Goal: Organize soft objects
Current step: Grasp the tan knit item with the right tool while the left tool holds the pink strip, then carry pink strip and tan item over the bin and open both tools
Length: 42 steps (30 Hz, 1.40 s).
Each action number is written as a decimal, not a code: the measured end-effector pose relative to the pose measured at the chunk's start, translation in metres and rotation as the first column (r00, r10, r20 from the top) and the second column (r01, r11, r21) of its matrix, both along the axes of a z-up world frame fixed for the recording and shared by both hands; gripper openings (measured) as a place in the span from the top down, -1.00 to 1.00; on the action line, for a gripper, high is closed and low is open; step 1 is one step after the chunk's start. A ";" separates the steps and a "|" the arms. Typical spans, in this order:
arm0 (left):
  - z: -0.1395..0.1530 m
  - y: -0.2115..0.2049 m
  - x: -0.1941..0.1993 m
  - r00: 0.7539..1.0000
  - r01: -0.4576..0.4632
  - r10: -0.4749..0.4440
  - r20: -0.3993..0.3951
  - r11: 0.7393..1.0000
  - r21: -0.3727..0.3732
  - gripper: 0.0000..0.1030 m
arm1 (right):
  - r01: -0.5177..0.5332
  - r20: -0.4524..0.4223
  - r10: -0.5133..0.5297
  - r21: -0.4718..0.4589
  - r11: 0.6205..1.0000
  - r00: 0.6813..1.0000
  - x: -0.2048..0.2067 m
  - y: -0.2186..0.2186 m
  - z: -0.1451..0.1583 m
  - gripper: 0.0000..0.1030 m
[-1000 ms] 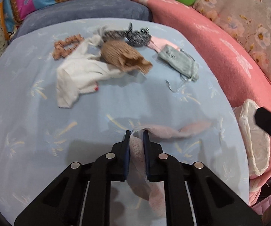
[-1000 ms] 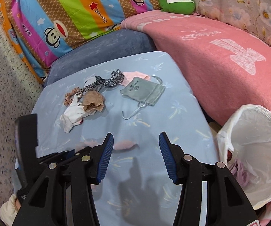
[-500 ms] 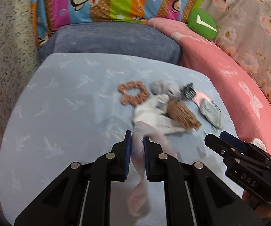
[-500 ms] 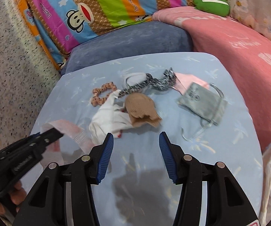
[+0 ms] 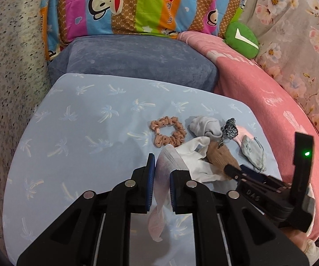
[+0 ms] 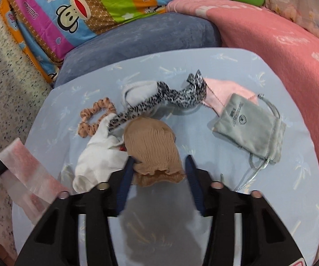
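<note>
Left gripper (image 5: 161,175): jaws clenched on a sheer pale-pink stocking (image 5: 162,184), which hangs limp below them over the counter, near side of the tan stocking.
Right gripper (image 6: 158,173): jaws spread wide, empty, one on either side of the near hem of the bunched tan nylon stocking (image 6: 153,153).
Landmark: the tan stocking lies on the light-blue palm-print counter (image 6: 237,66).
White cloth (image 6: 99,157): touching the tan stocking's left side.
Peach dotted scrunchie (image 6: 95,117): beyond the white cloth.
Leopard-print fabric strip (image 6: 166,99): just behind the tan stocking.
Grey drawstring pouch (image 6: 251,126): right of the tan stocking, printed emblem and lettering too small to read.
Writing: "DAS" on the right gripper body in the left wrist view; "Dan Frank" on the striped monkey-print cushion (image 5: 137,4).
</note>
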<state>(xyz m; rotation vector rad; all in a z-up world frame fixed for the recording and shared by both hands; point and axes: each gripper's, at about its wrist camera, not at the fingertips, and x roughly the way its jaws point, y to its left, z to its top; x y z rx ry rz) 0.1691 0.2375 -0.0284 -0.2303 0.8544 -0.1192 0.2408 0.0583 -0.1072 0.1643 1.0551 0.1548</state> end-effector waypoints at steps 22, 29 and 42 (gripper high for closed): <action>0.057 -0.095 -0.035 0.977 0.174 -0.174 0.125 0.985 0.010 0.77 | 0.034 0.233 -0.046 0.054 0.998 0.971 -0.090 -0.060 0.124 0.93; 0.073 -0.149 -0.049 0.951 0.261 -0.263 0.163 0.965 0.031 0.77 | 0.113 0.300 -0.131 0.076 0.991 0.945 -0.130 -0.117 0.158 0.93; 0.089 -0.257 -0.080 0.873 0.440 -0.444 0.201 0.895 0.069 0.77 | 0.297 0.335 -0.316 0.109 0.949 0.888 -0.195 -0.235 0.171 0.93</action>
